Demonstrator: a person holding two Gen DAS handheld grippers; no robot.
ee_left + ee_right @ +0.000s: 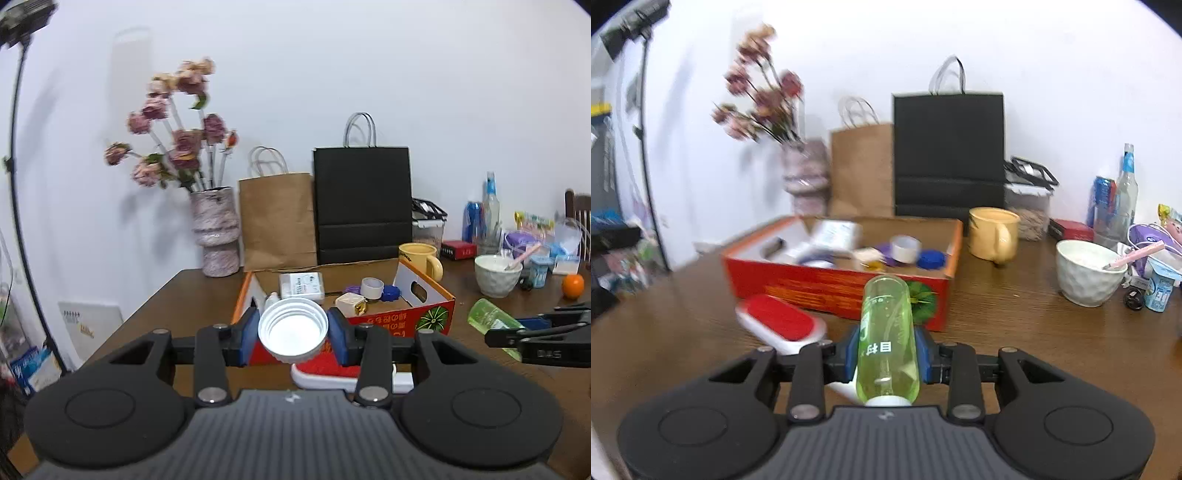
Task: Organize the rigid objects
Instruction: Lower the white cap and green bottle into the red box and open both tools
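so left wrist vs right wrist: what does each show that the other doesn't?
Left wrist only: the left gripper shut on a white lid, an orange far right, and the right gripper seen from the side.
Right wrist only: the right gripper's pads clamped on the green bottle.
Both: the red box, yellow mug, white bowl, red-topped brush, paper bags, flower vase.

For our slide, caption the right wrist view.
Right gripper clamps a translucent green plastic bottle before the red cardboard box.
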